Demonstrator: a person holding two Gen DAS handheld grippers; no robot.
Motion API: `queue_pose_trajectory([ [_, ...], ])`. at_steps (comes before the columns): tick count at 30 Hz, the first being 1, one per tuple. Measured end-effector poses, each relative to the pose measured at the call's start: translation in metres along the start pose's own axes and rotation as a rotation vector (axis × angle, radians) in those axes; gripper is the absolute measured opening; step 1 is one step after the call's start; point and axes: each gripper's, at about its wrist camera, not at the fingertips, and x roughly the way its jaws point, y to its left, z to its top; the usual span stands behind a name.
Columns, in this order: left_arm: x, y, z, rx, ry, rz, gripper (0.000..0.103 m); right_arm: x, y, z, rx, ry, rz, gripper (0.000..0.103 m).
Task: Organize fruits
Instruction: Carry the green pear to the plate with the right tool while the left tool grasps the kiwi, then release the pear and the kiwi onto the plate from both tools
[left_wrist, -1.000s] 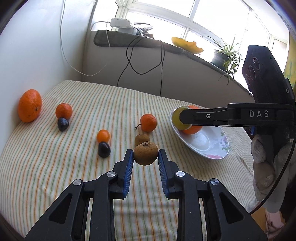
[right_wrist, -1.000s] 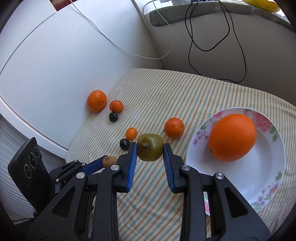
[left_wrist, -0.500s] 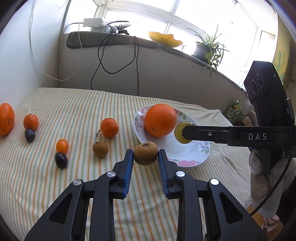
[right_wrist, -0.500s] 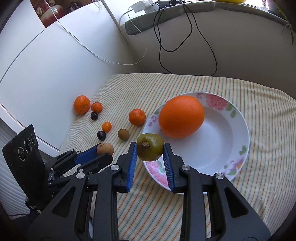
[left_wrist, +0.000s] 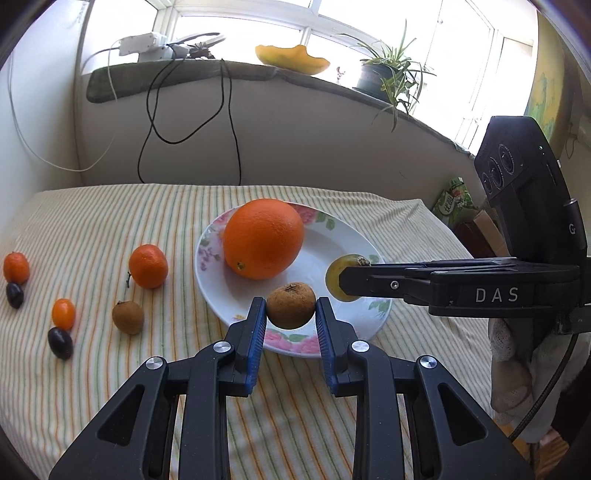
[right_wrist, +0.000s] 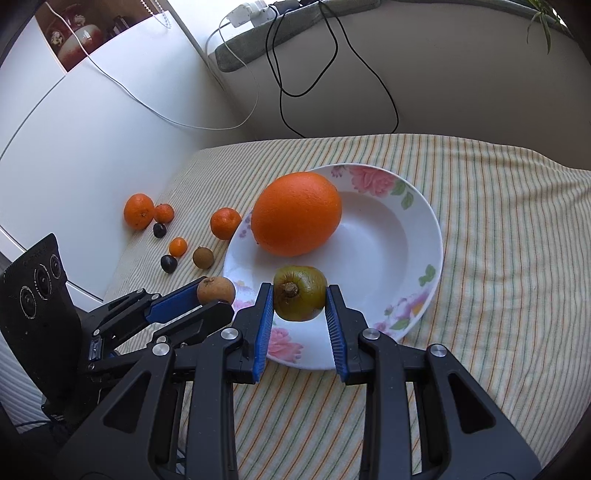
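My left gripper (left_wrist: 291, 314) is shut on a small brown round fruit (left_wrist: 291, 304), held over the near rim of the white floral plate (left_wrist: 354, 236). My right gripper (right_wrist: 300, 299) is shut on a green-brown fruit (right_wrist: 300, 293) above the plate's (right_wrist: 406, 229) near side; in the left wrist view that fruit (left_wrist: 338, 282) shows yellowish at the tips of the right gripper (left_wrist: 345, 282). A big orange (left_wrist: 263, 243) lies in the plate. In the right wrist view the left gripper (right_wrist: 216, 297) holds the brown fruit (right_wrist: 216, 290) just beyond the plate's left rim.
On the striped cloth left of the plate lie a mandarin (left_wrist: 148, 266), a brown fruit (left_wrist: 128, 317), a small orange fruit (left_wrist: 63, 314), two dark plums (left_wrist: 60, 343) and more mandarins (right_wrist: 138, 211). Black cables (left_wrist: 229, 110) hang from the windowsill. A white wall (right_wrist: 92, 129) borders the left edge.
Both grippers have carried their fruits rightward from the loose fruit to above the plate's near side. The grips have not changed.
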Motion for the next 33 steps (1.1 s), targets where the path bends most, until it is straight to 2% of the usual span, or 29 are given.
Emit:
queue_pose_trajectory([
  [9, 0.014, -0.006, 0.001, 0.018, 0.032, 0.006, 0.025, 0.006, -0.012, 0.001, 0.015, 0.006, 0.001, 0.030],
  [26, 0.013, -0.006, 0.002, 0.028, 0.025, 0.015, 0.026, 0.009, -0.013, 0.003, 0.028, 0.003, 0.000, 0.031],
  [33, 0.011, -0.007, 0.002, 0.027, 0.015, 0.015, 0.033, 0.004, -0.012, 0.003, 0.028, -0.017, -0.009, 0.048],
])
